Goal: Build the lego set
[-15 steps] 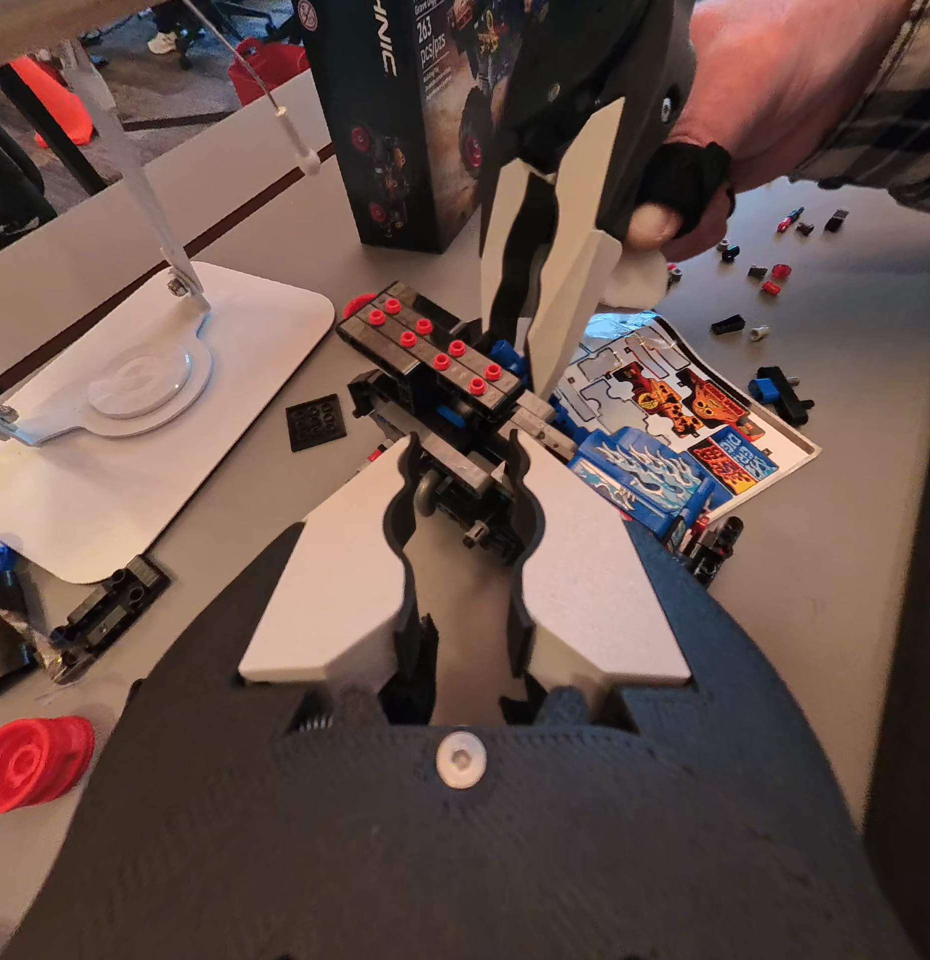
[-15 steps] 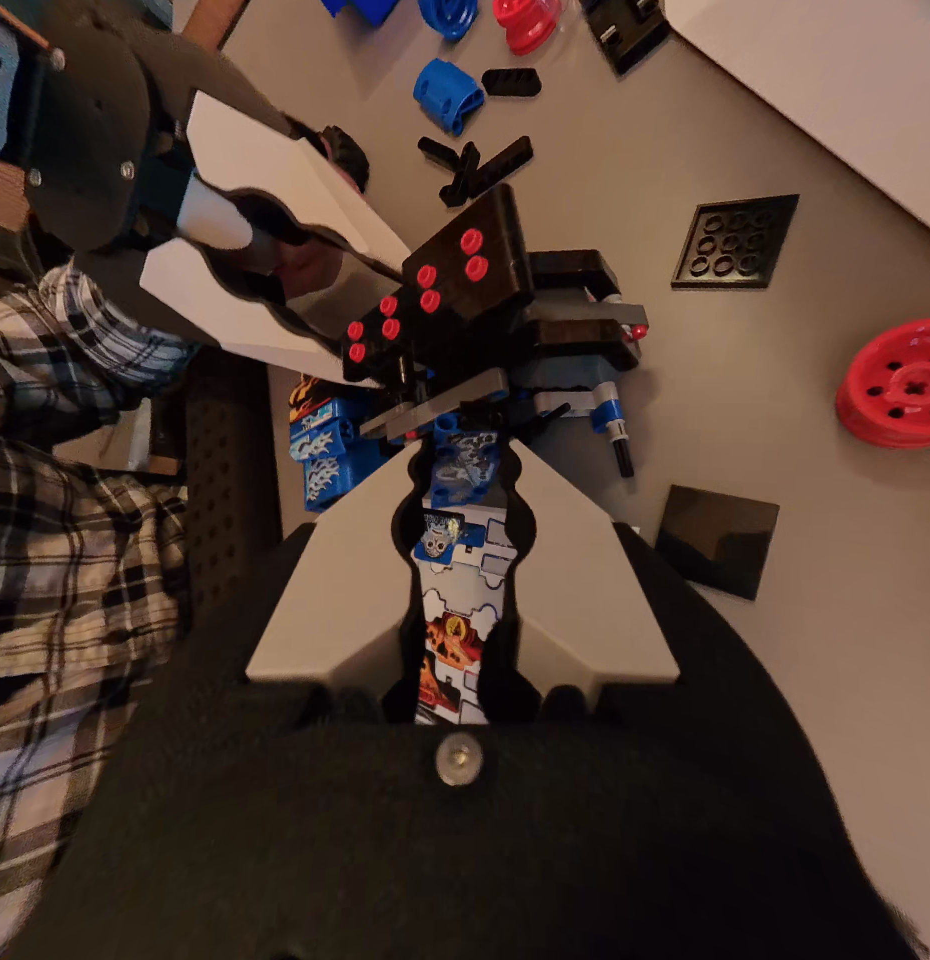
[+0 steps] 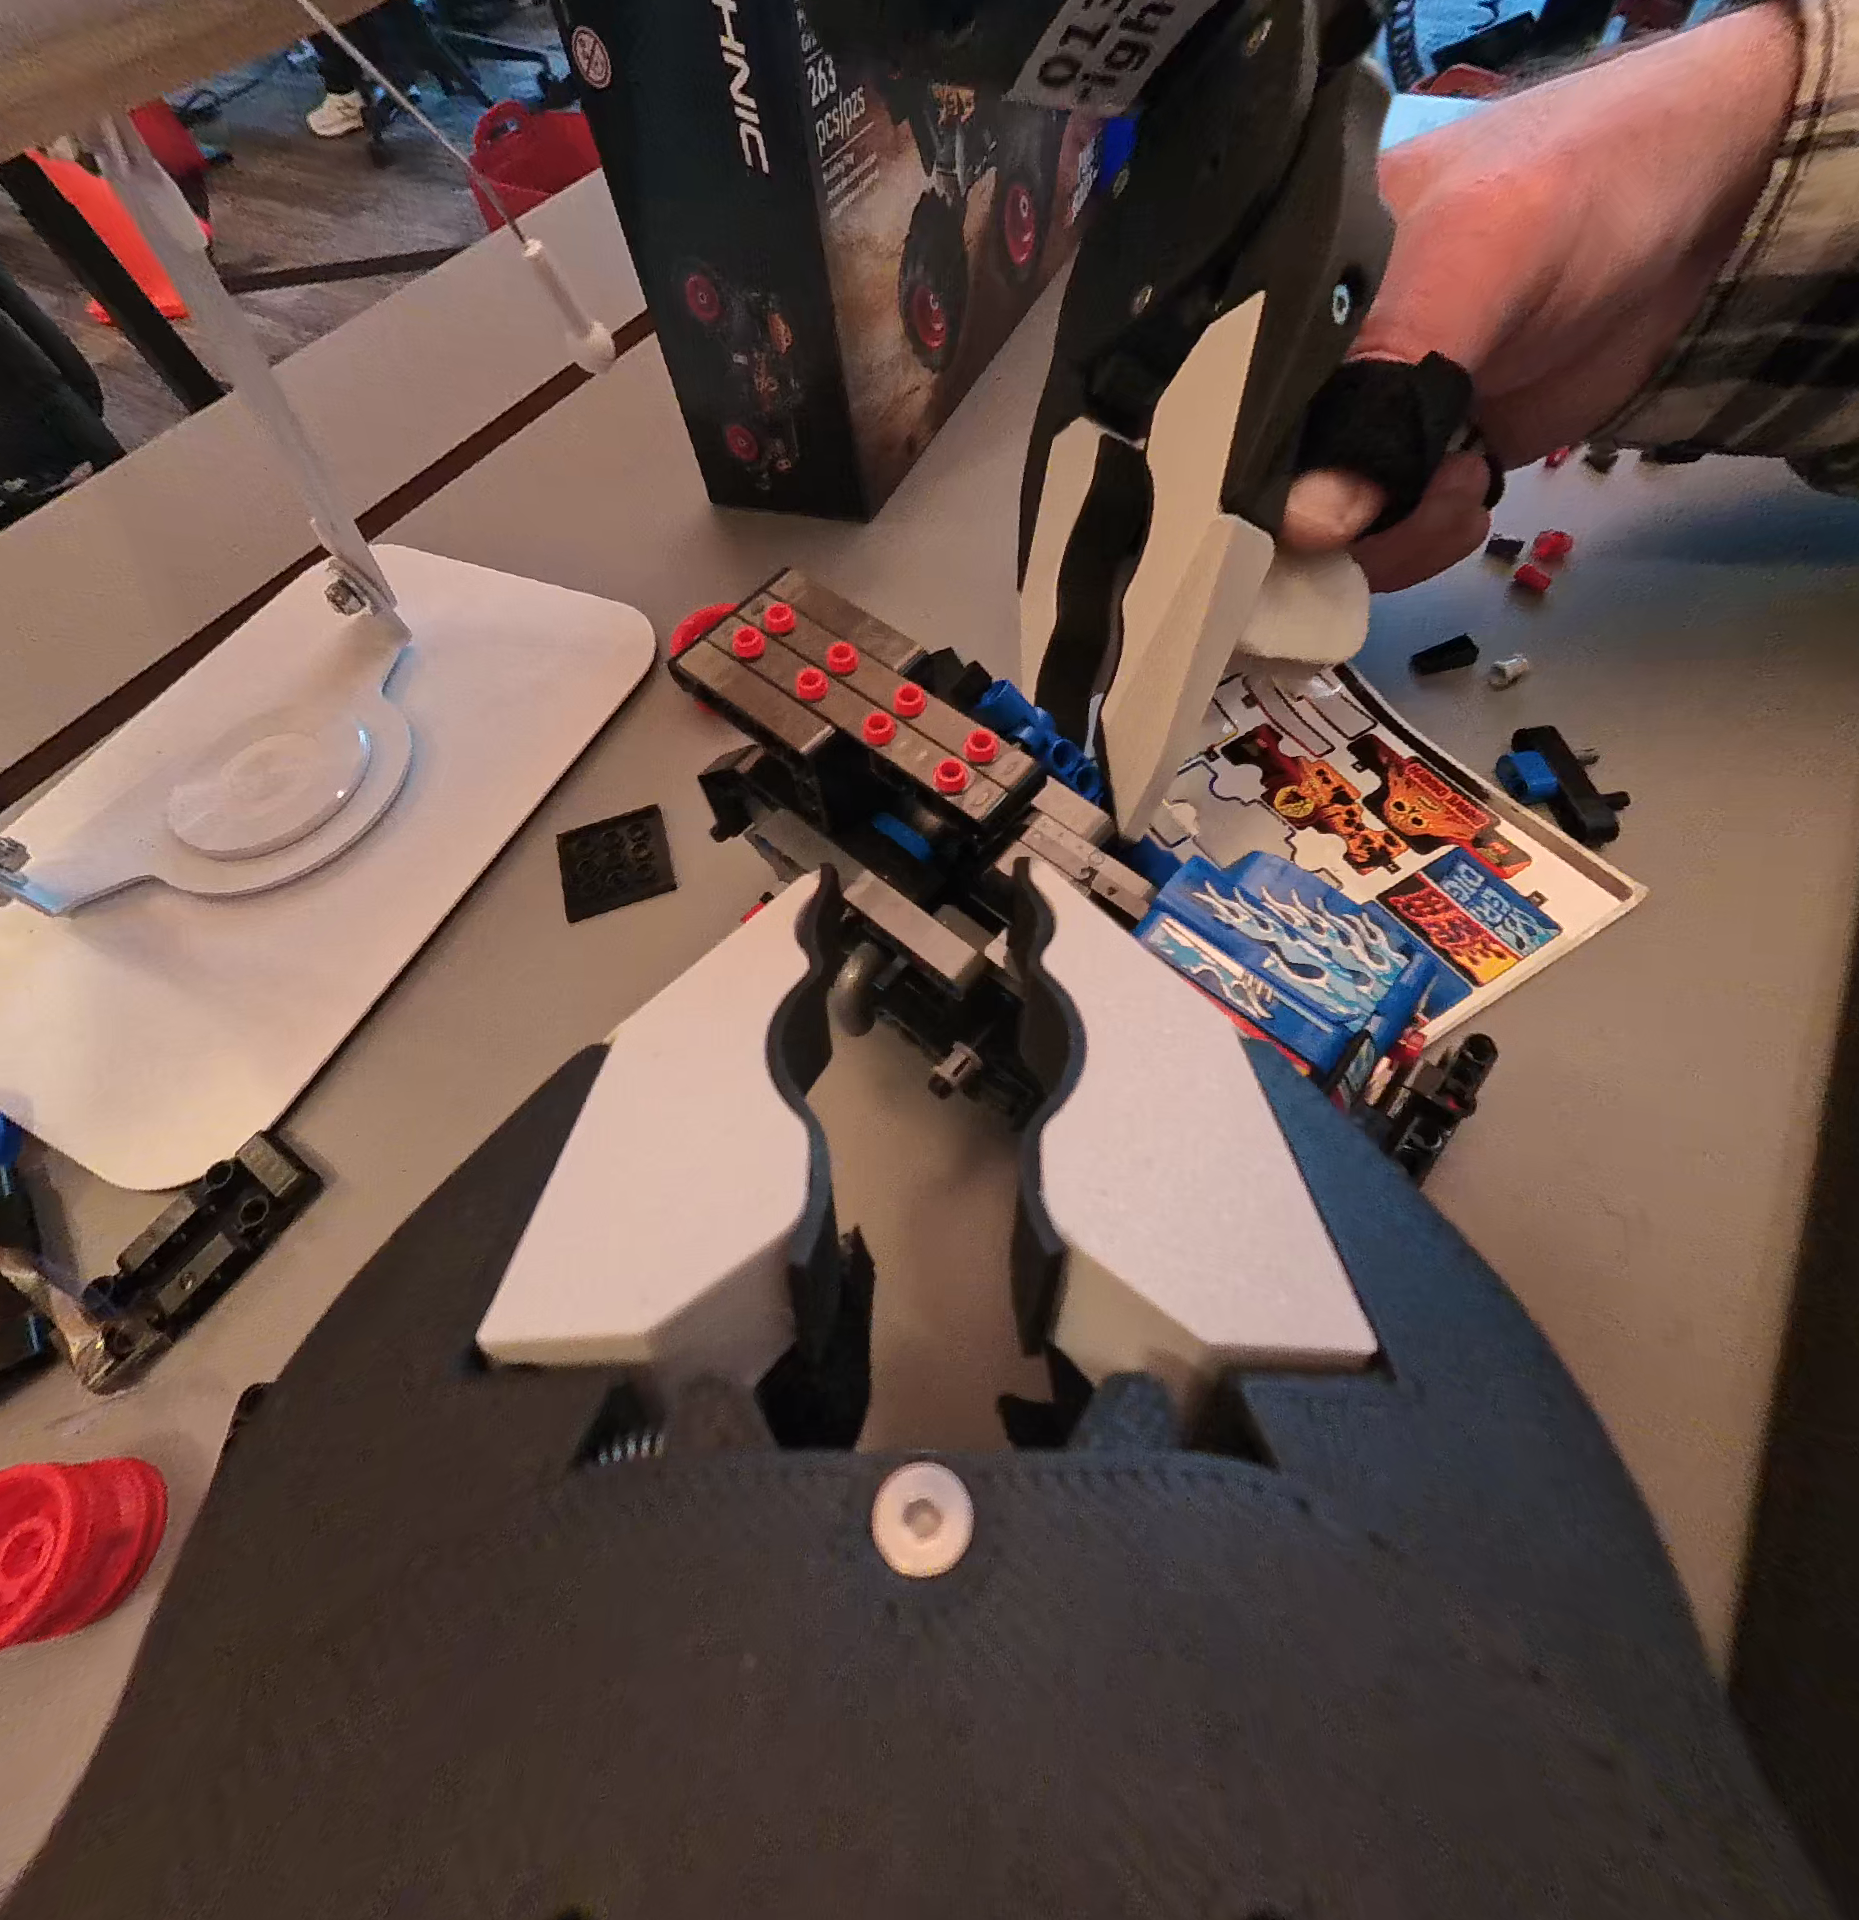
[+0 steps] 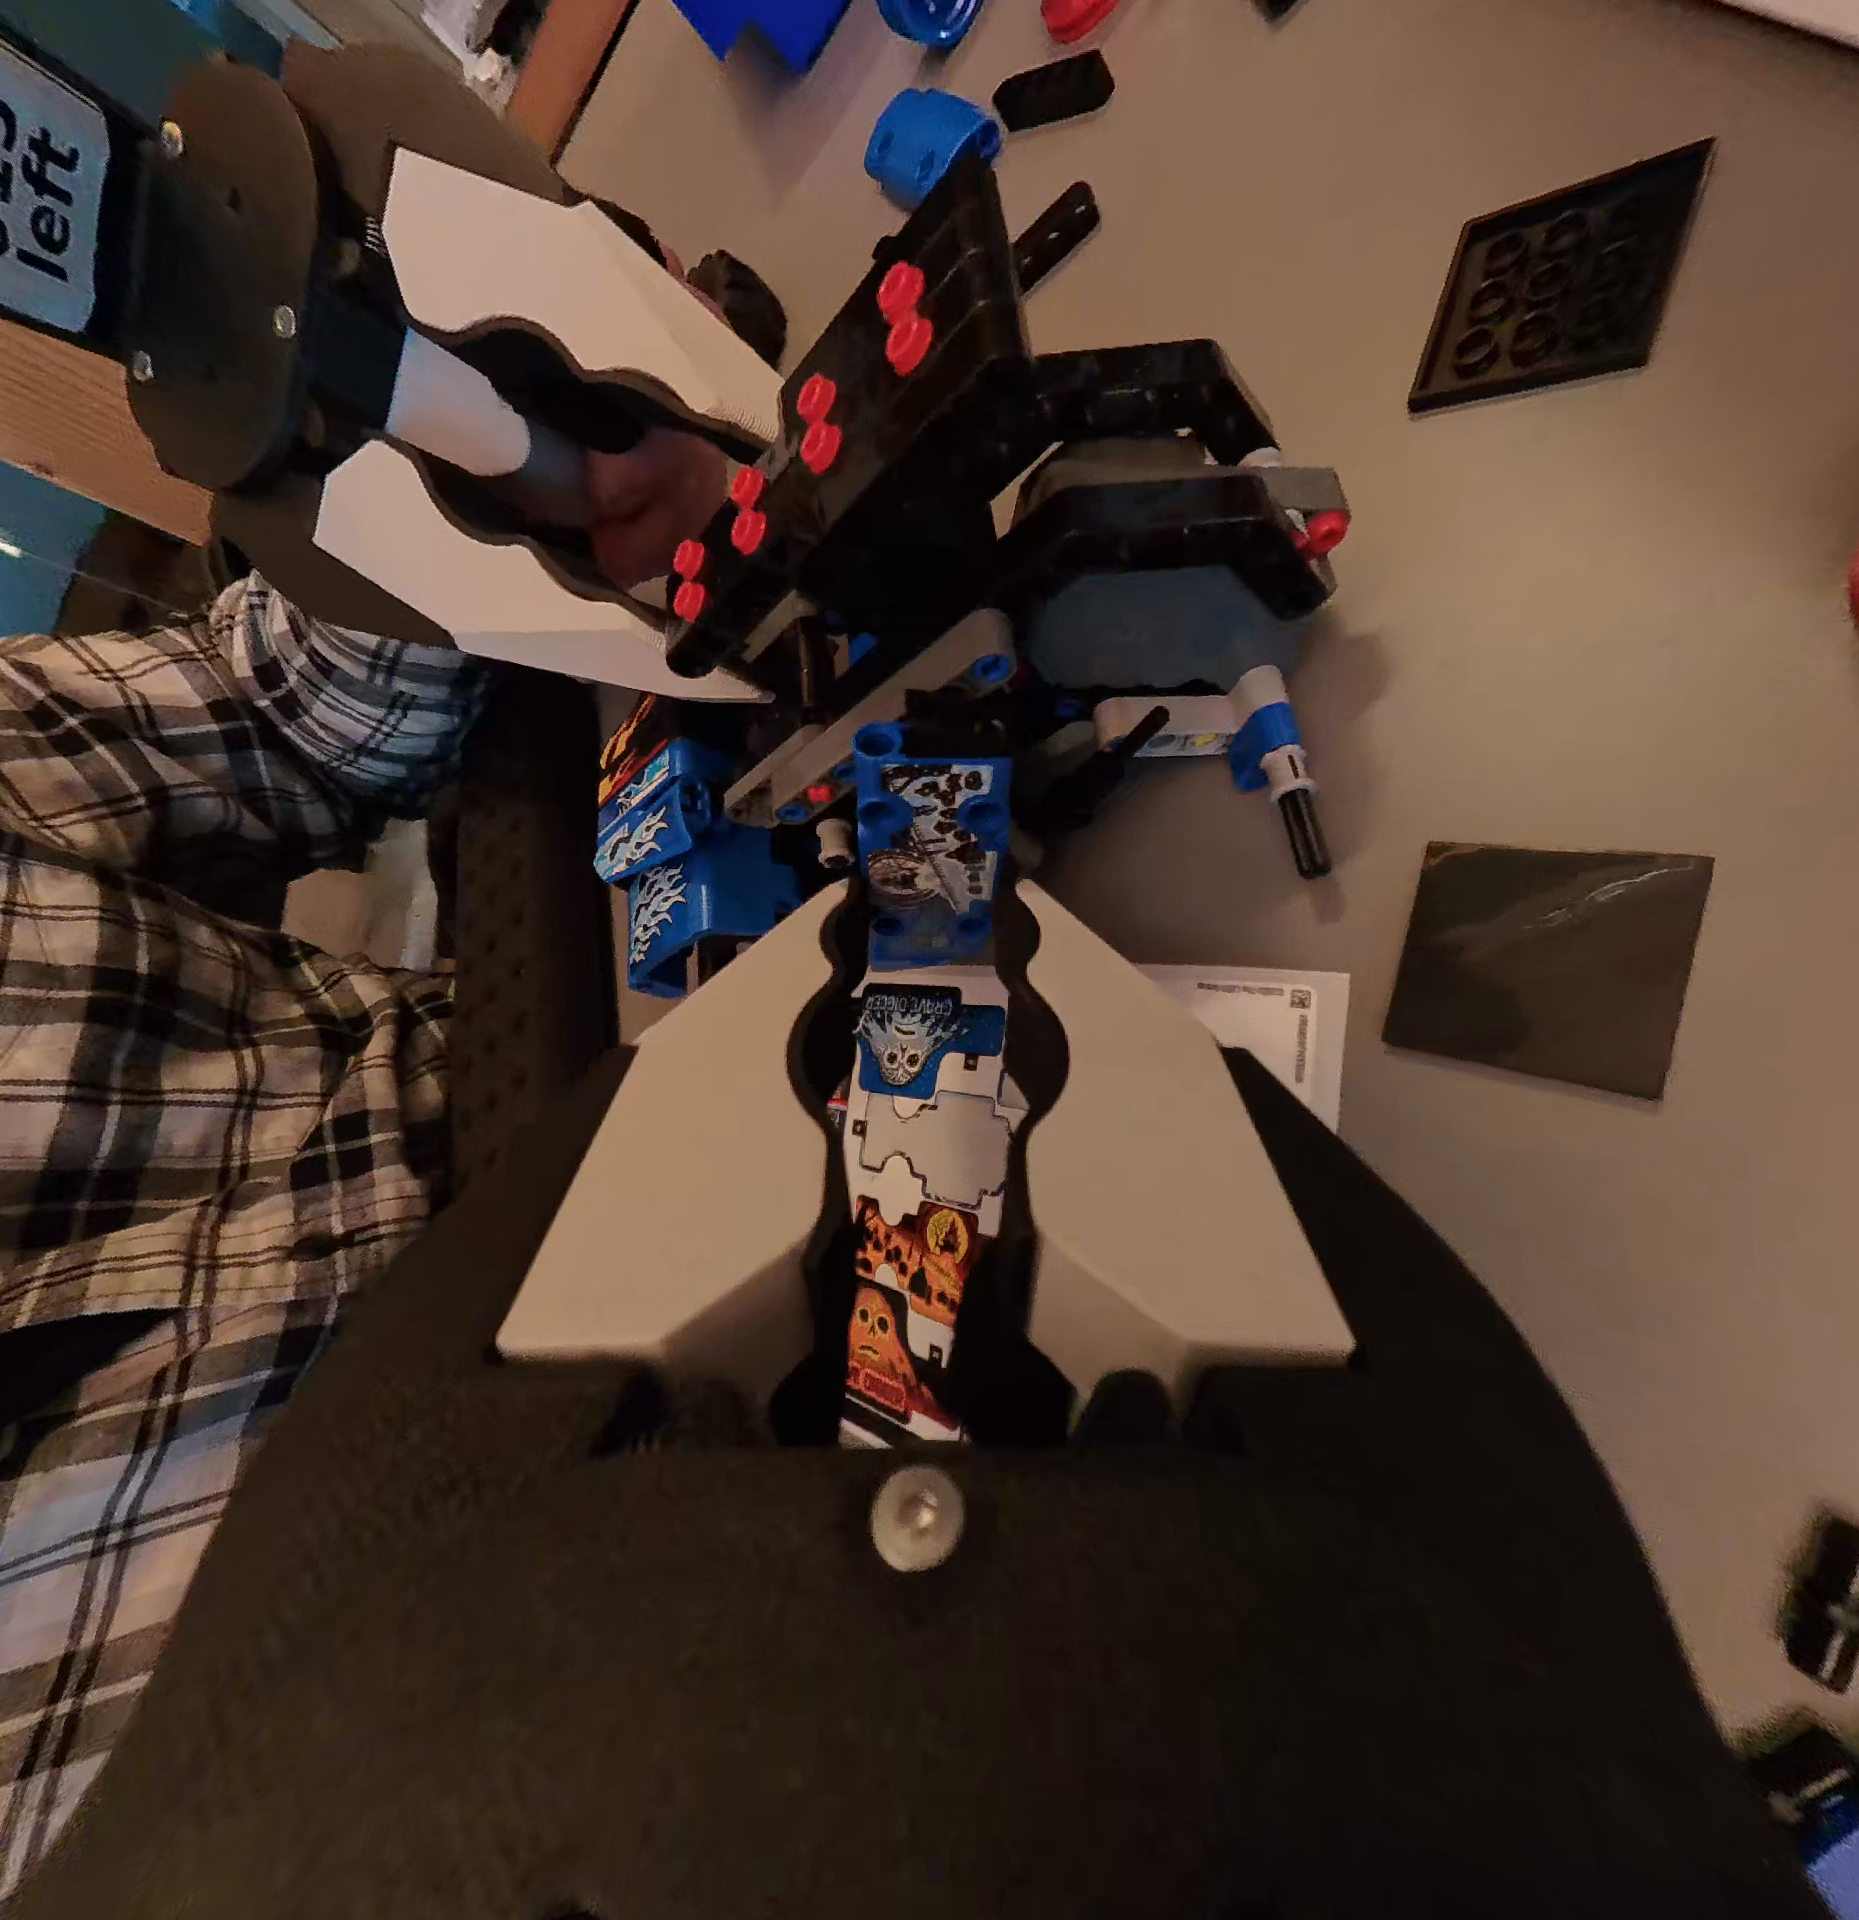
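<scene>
The half-built Lego chassis (image 3: pixel 873 748), black with red studs on top and grey and blue beams, is in the middle of the grey table. My left gripper (image 3: pixel 925 894) is shut on the chassis's near grey end. In the right wrist view the left gripper (image 4: pixel 764 556) clamps the studded black block (image 4: pixel 883 416). My right gripper (image 4: pixel 935 894) is shut on a blue stickered panel (image 4: pixel 930 831) and holds it against the chassis's blue and grey side. In the left wrist view the right gripper (image 3: pixel 1122 810) comes down from above, held by a hand (image 3: pixel 1527 281).
The set's box (image 3: pixel 831 260) stands behind the chassis. A white stand base (image 3: pixel 281 831) lies left, a sticker sheet (image 3: pixel 1424 831) and blue flame panels (image 3: pixel 1289 966) right. A black square plate (image 3: pixel 615 862), a red wheel hub (image 3: pixel 52 1548) and small loose pieces (image 3: pixel 1559 769) lie around. My hands' fingertips stand some 6 centimeters from each other. My left tips are roughly 11 centimeters from the black square plate (image 3: pixel 615 862). It turns up in the right wrist view (image 4: pixel 1537 280) as well.
The right gripper has pressed the blue panel a little closer onto the chassis. The chassis has tilted slightly in the left gripper's hold. Both grips are unchanged.
</scene>
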`<state>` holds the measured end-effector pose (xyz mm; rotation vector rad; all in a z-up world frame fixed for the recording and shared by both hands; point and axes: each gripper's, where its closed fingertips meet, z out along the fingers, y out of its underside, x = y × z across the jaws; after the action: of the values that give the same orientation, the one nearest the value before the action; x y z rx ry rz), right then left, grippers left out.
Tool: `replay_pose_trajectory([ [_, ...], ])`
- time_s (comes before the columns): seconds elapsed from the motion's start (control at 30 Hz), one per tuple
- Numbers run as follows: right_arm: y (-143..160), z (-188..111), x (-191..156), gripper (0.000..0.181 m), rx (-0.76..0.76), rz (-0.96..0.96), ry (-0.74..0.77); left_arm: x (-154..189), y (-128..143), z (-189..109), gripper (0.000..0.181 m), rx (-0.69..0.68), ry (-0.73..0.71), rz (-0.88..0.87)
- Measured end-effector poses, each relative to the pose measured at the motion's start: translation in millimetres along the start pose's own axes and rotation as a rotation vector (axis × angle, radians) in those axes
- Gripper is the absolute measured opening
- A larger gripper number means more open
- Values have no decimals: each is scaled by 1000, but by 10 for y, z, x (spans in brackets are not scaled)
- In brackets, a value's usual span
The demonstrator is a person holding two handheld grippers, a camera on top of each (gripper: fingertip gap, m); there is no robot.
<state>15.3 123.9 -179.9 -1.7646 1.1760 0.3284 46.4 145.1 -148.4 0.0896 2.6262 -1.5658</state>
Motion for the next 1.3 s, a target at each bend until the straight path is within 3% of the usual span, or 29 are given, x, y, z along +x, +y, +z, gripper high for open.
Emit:
replay_pose_trajectory([
  [0.3, 57, -23, -40, 22, -50, 25, -25, 31, -19, 14, 29, 1, -15, 41],
  [0.43, 49, -31, -38, 22, -1, 55, -56, 67, -36, 30, 21, 2, -10, 51],
  [0.77, 113, -56, -60, 22, 19, 51, -90, 140, -48, 42, 25, 4, 24, 34],
  [1.03, 190, -111, -61, 22, -24, -72, -84, 241, -73, 77, 24, 6, 42, 63],
  [1.3, 233, -142, -97, 22, -38, 5, -146, 290, -79, 82, 24, 6, 48, 90],
])
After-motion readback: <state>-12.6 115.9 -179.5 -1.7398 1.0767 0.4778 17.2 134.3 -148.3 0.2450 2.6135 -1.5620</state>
